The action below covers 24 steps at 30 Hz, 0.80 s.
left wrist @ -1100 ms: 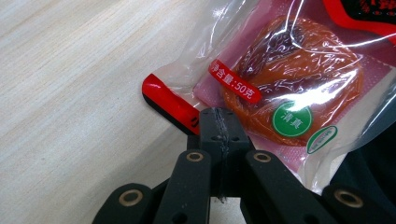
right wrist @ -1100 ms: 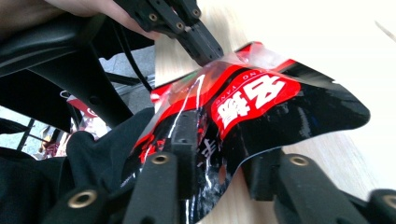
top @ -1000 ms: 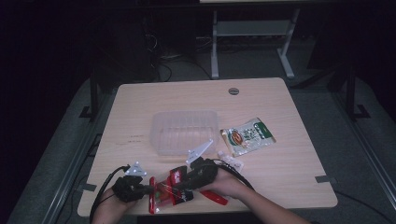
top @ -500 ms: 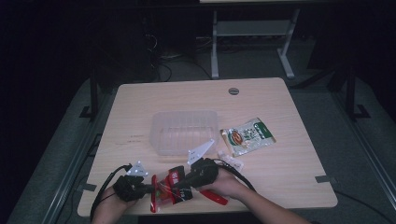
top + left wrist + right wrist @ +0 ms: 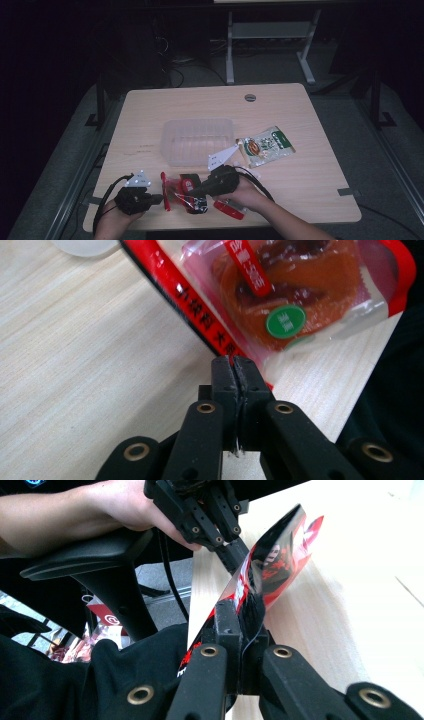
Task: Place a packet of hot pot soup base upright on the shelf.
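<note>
A red and clear snack packet (image 5: 181,192) lies near the table's front edge, stretched between both grippers. My left gripper (image 5: 161,198) is shut on the packet's left red border; in the left gripper view the jaws (image 5: 234,365) pinch that border, with the packet (image 5: 300,295) and its green sticker beyond. My right gripper (image 5: 192,191) is shut on the opposite side. In the right gripper view its jaws (image 5: 239,612) clamp the packet (image 5: 272,562), which stands on edge, and the left gripper (image 5: 240,555) grips the far end.
A clear plastic container (image 5: 197,140) sits mid-table behind the grippers. A green and white snack bag (image 5: 265,146) lies to its right. Another red packet (image 5: 230,209) lies under the right hand. The wooden table (image 5: 300,190) has a cable hole (image 5: 250,97) at the back.
</note>
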Motion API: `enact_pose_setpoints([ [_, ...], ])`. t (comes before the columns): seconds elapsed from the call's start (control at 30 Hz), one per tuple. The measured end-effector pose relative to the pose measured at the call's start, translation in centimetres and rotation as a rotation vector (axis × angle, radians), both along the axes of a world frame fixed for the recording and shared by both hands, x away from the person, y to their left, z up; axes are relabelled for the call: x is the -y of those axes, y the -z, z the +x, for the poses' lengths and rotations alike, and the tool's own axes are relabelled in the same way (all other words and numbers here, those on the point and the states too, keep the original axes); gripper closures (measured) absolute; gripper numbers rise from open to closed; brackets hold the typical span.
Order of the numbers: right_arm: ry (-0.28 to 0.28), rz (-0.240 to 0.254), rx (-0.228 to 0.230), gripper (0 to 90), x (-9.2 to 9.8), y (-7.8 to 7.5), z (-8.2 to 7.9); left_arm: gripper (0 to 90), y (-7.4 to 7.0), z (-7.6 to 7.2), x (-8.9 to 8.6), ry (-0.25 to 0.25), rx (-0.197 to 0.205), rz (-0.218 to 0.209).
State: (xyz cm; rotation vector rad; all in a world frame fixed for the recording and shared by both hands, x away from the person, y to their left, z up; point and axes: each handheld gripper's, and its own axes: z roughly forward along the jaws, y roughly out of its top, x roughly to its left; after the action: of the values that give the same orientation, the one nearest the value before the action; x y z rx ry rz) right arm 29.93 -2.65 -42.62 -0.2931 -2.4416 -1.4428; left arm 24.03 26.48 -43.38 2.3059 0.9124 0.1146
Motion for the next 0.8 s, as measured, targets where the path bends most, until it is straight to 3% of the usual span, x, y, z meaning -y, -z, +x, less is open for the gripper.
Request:
enact_pose_setpoints([
  [0.27,0.027,0.018,0.026,89.9,1.2,-1.1,0.3,76.2,0.0,0.2,-0.5,-0.016,0.014,-0.023],
  [0.37,0.043,0.035,0.027,89.9,1.9,-1.7,0.5,69.5,0.1,0.2,-0.7,-0.019,0.025,-0.003],
  [0.8,0.091,0.093,0.055,89.9,3.8,-3.6,0.8,47.8,0.5,0.3,-1.1,-0.046,0.03,-0.019],
])
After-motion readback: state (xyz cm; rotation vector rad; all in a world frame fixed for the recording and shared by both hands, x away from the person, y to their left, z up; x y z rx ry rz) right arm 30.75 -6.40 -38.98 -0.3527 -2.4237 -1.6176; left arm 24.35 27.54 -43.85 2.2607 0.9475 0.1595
